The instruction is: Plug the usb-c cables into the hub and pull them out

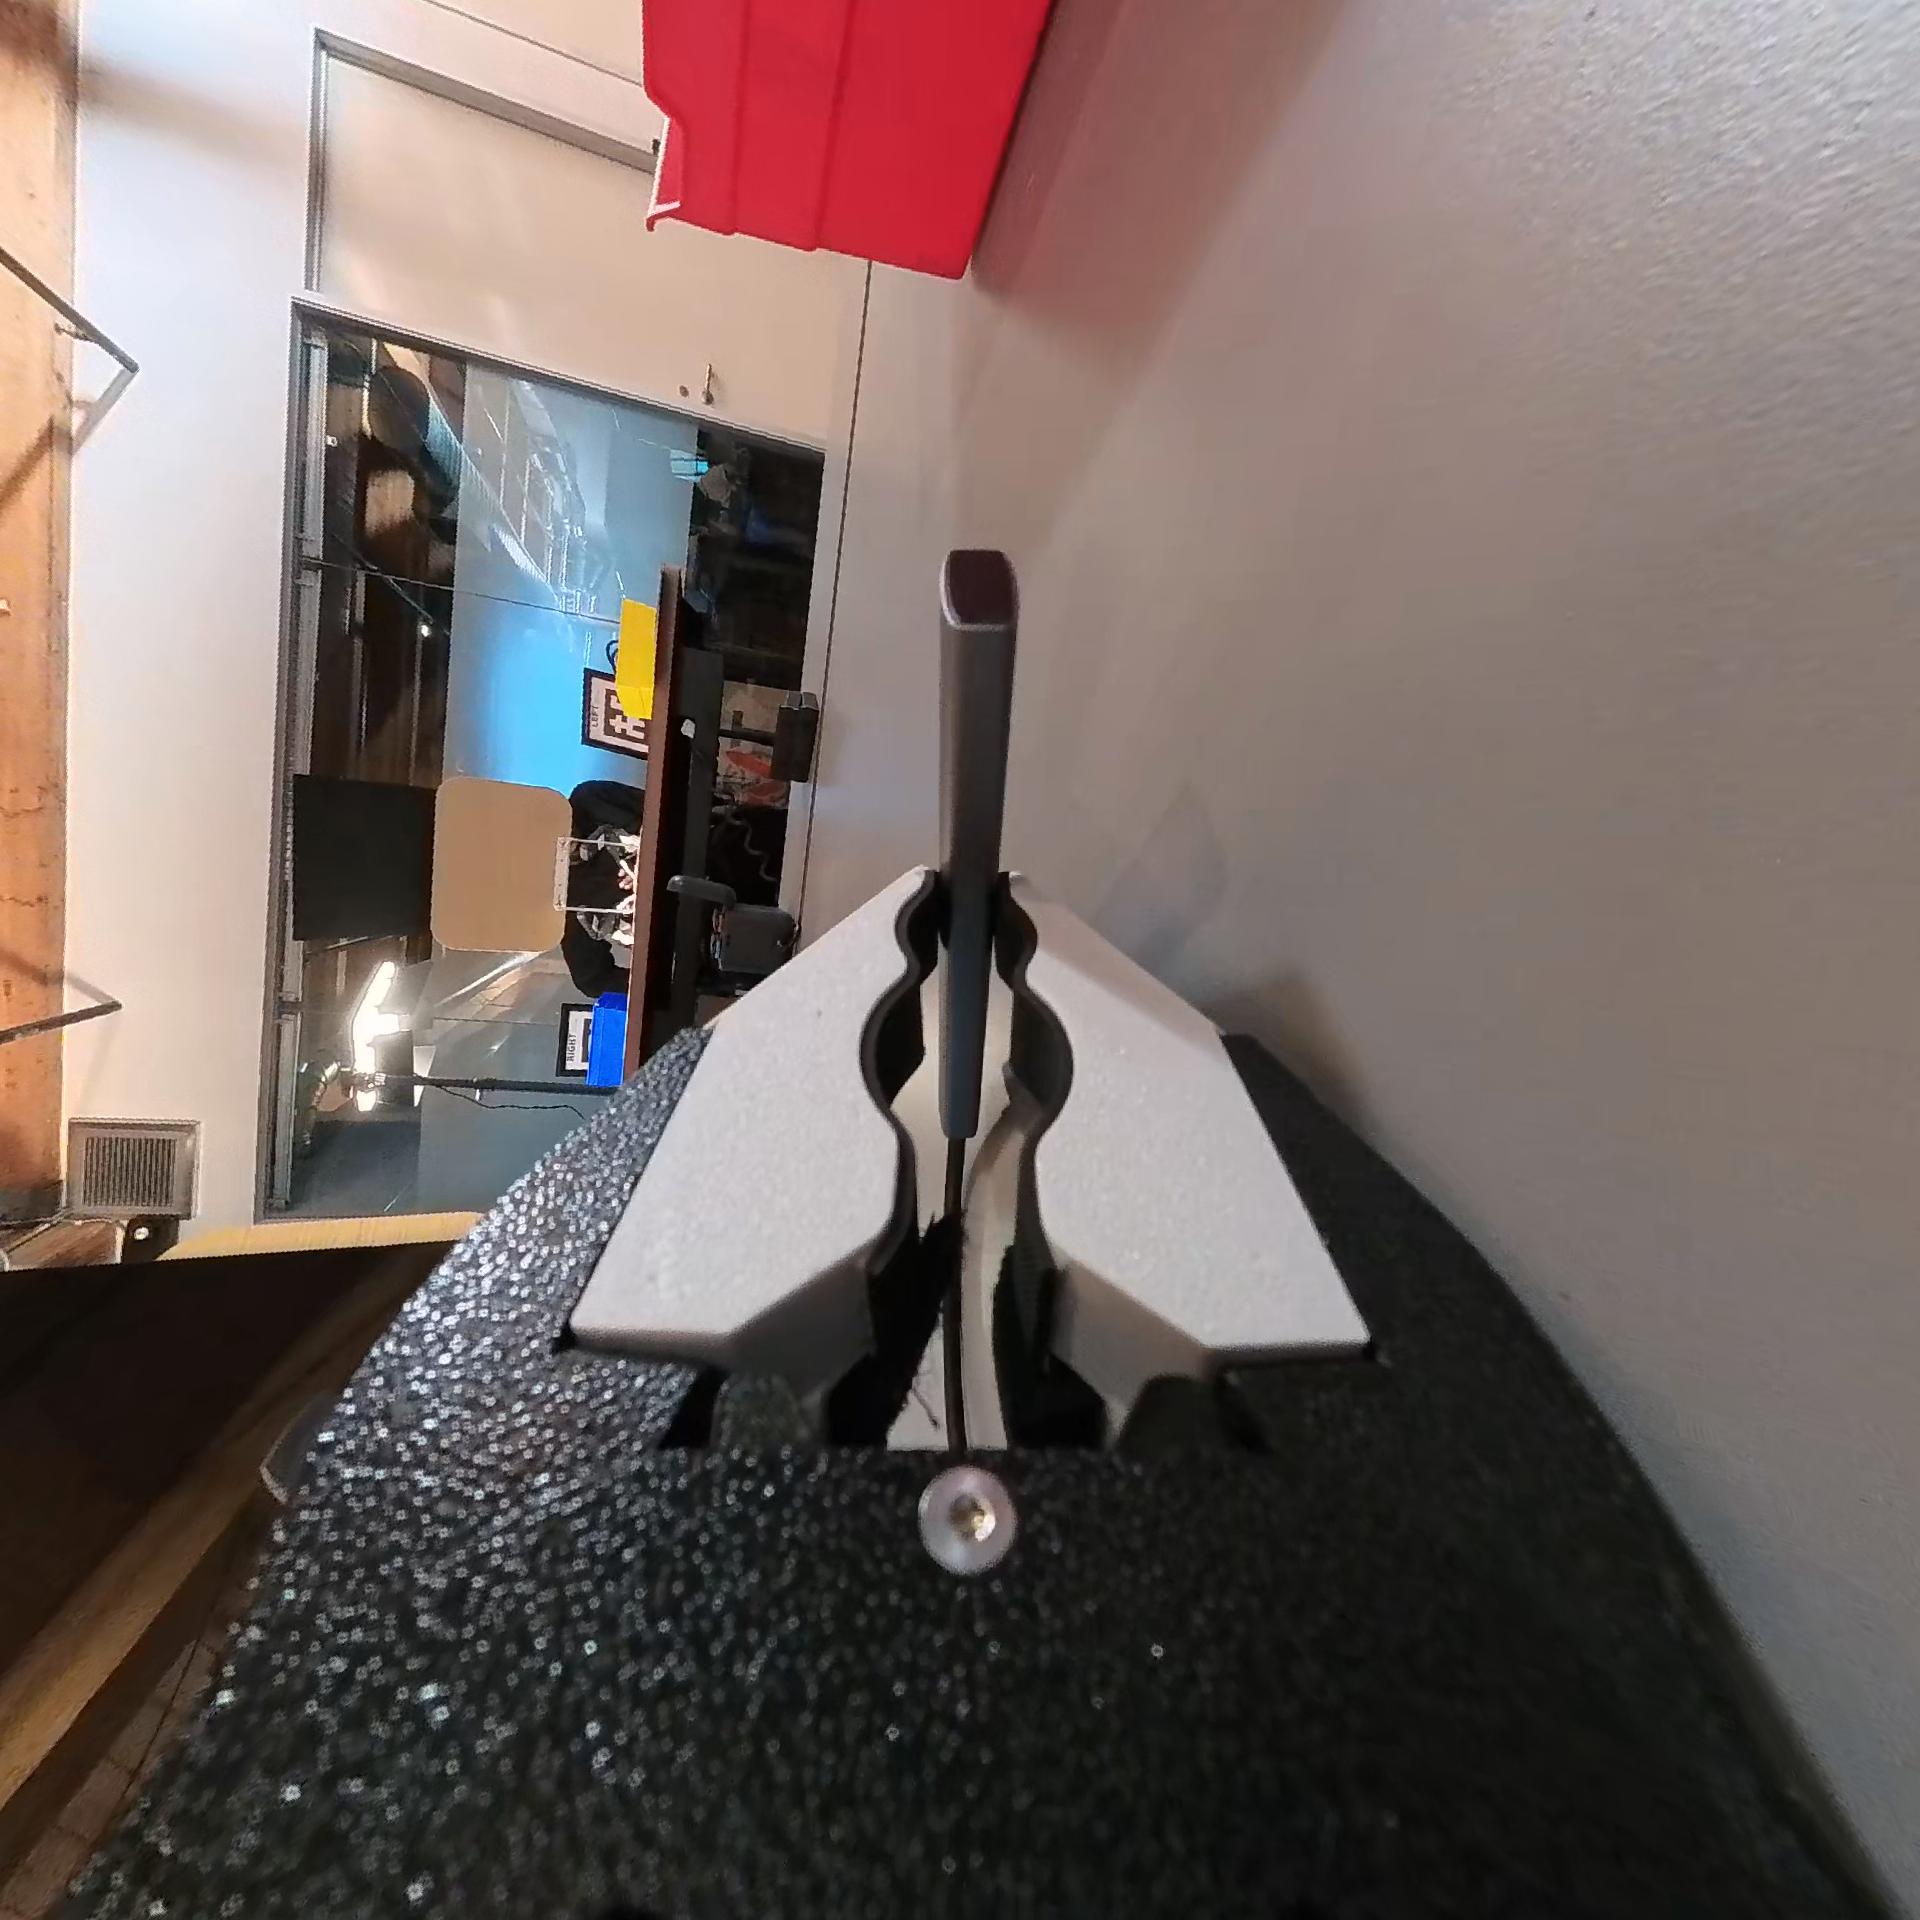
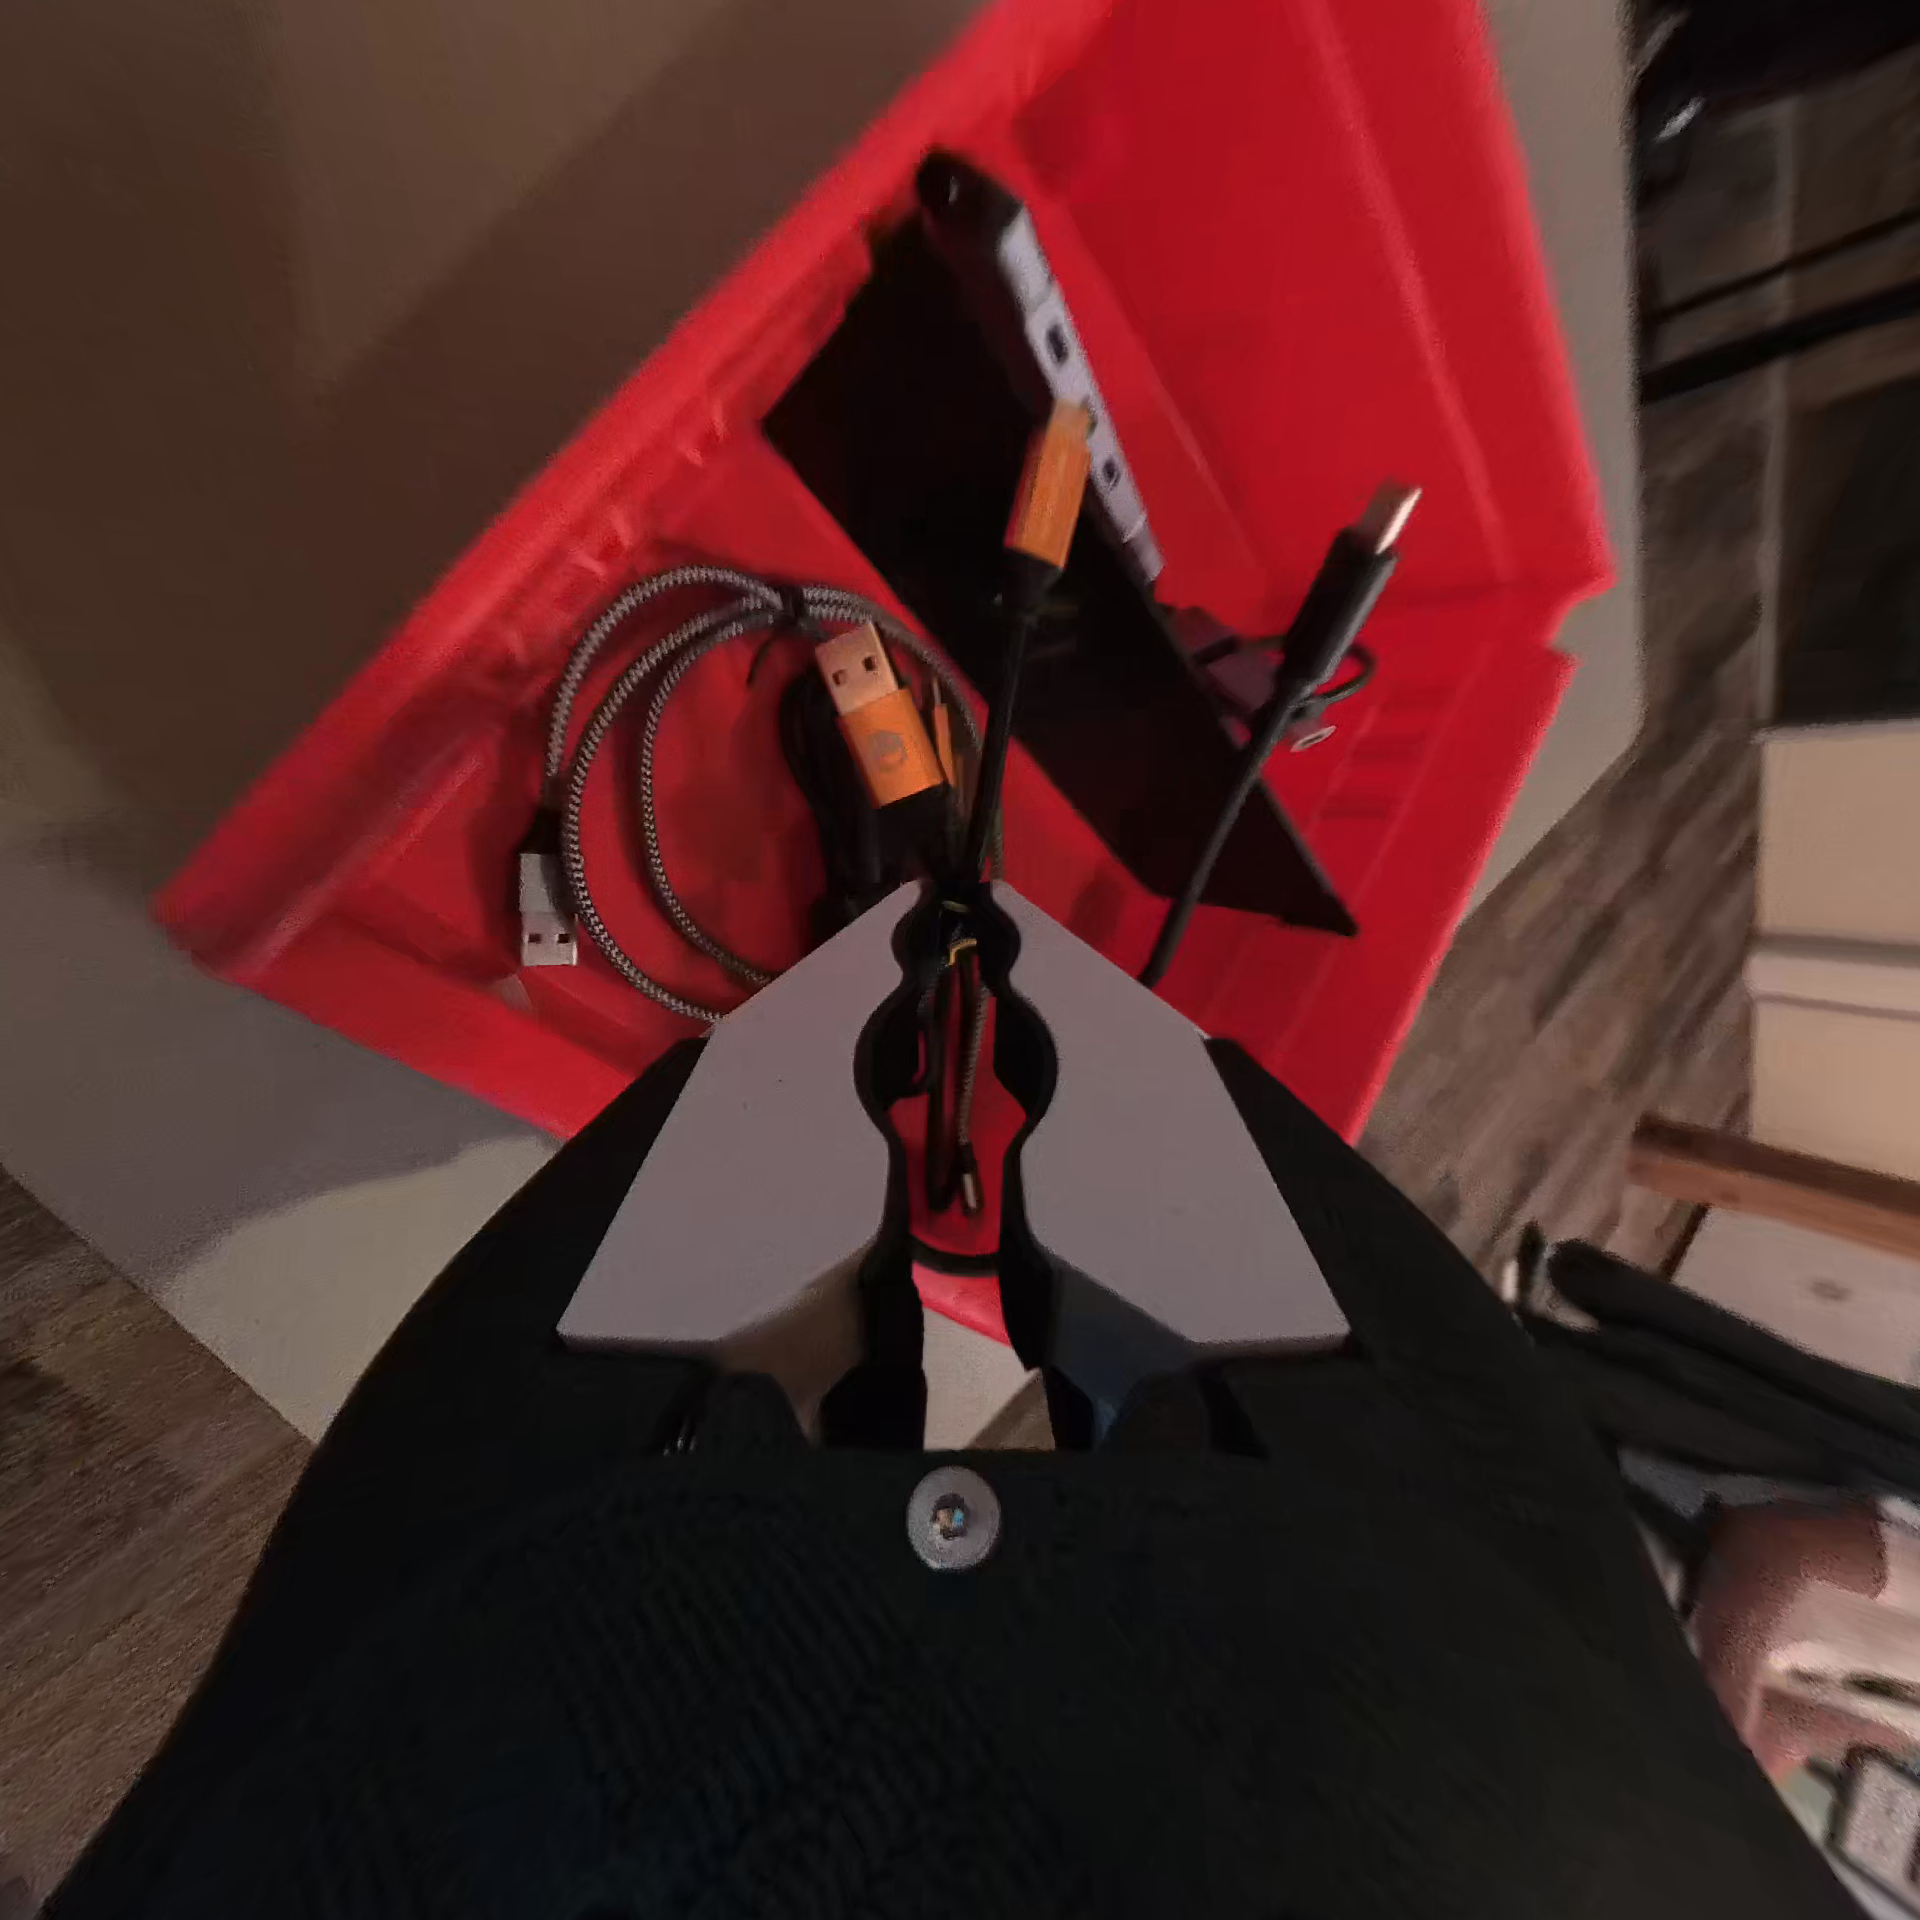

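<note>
In the right wrist view a red bin [image 2: 1299,312] holds a grey hub [image 2: 1081,384] with a row of ports, lying along a black slab [image 2: 1039,707]. My right gripper [image 2: 961,894] is shut on a thin black cable whose orange plug [image 2: 1049,488] reaches up to the hub's port side. I cannot tell whether it is seated. A black cable with a bare silver plug [image 2: 1387,520] sticks up to the right. My left gripper [image 1: 971,894] is shut on a slim dark grey hub-like bar [image 1: 977,727], seen edge-on, with a thin black lead trailing back.
A coiled grey braided cable [image 2: 644,727] with a silver plug [image 2: 545,925] and an orange flat plug [image 2: 873,717] lie in the bin. In the left wrist view the bin [image 1: 831,114] is far off on the white tabletop [image 1: 1507,727]. A glass door [image 1: 540,769] is behind. The left gripper's tips are roughly 35 cm from the right gripper's.
</note>
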Available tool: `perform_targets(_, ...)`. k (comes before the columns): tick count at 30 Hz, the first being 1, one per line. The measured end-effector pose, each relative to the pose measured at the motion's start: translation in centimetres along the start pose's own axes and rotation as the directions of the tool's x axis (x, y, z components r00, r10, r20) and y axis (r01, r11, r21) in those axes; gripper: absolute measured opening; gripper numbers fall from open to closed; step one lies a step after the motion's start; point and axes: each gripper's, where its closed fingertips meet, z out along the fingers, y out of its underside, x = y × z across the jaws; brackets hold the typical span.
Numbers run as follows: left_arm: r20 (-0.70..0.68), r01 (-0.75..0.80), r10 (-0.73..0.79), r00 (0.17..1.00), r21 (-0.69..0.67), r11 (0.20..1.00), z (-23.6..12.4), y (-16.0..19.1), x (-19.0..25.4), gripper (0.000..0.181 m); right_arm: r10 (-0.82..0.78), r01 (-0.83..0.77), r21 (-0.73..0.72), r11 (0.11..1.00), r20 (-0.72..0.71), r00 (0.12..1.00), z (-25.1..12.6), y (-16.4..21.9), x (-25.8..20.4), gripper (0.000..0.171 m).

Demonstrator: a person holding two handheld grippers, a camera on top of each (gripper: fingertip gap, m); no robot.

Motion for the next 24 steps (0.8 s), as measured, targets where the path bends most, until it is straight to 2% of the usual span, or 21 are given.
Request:
perform_targets(2,0.0,0.001,-0.001,1.0,0.0,1.0,0.0,0.0,0.0,0.008,0.045,-0.045,-0.091,0.995,0.007,0.999,1.7,1.6,-0.1,0.011)
perform_targets(5,-0.001,0.0,0.0,1.0,0.0,1.0,0.1,0.0,0.0,0.008,0.128,-0.125,-0.172,0.977,0.005,0.992,2.0,2.6,0.0,0.031)
perform_targets(8,-0.001,0.0,0.0,1.0,0.0,1.0,0.1,-0.1,0.0,0.008,0.188,-0.195,-0.111,0.975,-0.069,0.98,-0.5,0.8,1.5,0.05)
perform_targets(10,-0.002,-0.001,0.001,1.0,0.001,1.0,0.1,-0.2,0.0,0.008,0.171,-0.177,-0.029,0.984,-0.137,0.976,-2.8,-1.4,2.4,0.06)
perform_targets(14,0.0,-0.005,0.005,1.0,0.005,1.0,0.1,-0.3,0.1,0.008,-0.022,0.066,0.184,0.981,-0.23,0.973,-5.9,-9.1,1.5,0.062)
perform_targets(17,-0.001,0.006,-0.006,1.0,0.037,0.999,0.0,-0.8,0.1,0.008,-0.191,0.283,0.349,0.893,-0.276,0.942,-6.4,-16.1,-1.8,0.055)
perform_targets(20,0.0,0.033,-0.033,0.999,0.072,0.997,-0.3,-1.3,-0.1,0.008,-0.352,0.457,0.447,0.769,-0.3,0.887,-4.9,-21.4,-6.7,0.042)
perform_targets(24,-0.007,0.054,-0.054,0.999,0.123,0.991,-0.7,-2.1,-0.2,0.008,-0.516,0.567,0.509,0.647,-0.255,0.818,-1.0,-25.3,-13.9,0.043)
